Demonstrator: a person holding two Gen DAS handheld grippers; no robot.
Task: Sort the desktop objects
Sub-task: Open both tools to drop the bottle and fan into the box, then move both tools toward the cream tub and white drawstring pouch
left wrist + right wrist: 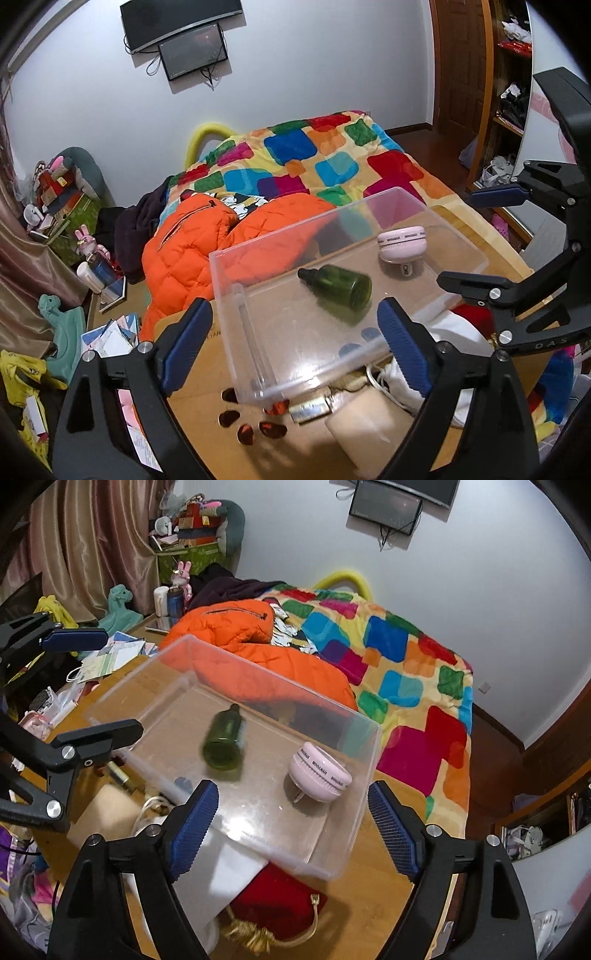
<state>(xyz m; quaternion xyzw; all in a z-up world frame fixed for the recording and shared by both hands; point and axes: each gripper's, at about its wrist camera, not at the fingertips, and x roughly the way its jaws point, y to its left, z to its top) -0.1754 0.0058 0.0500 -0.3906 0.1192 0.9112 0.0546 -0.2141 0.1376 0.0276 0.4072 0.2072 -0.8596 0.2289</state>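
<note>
bedroom clutter surrounds a wooden desk (207,373): behind it lies a bed under a patchwork blanket (314,155) with an orange puffer jacket (192,251) heaped against the desk edge, and two dark screens (192,48) hang on the white wall. from the left wrist view, a clear plastic bin (236,295) sits on the desk, and inside it a green dropper bottle (338,286) lies on its side near a pink round device (402,243), the two apart. the left gripper (295,347) has its blue-padded jaws spread wide with nothing gripped; the near corner of the bin shows between them, but the pads do not press on it. just beyond that corner, brown guitar picks (251,424) lie scattered on the wood beside a small metal piece (310,411) and a pale foam block (369,432). the right gripper (476,236) reaches in from the right, its jaws parted.

from the right wrist view, pink curtains (85,542) and stacked boxes (192,535) fill the far corner. the same bin (354,775) is seen with the bottle (223,742), slightly blurred, left of the pink device (319,775). the right gripper (291,829) is wide open and empty, hanging over the bin's near edge. a red pouch (280,901) with gold cord and a white cloth (232,871) lie partly under that edge. the left gripper (99,679) enters at the left, also open.
</note>
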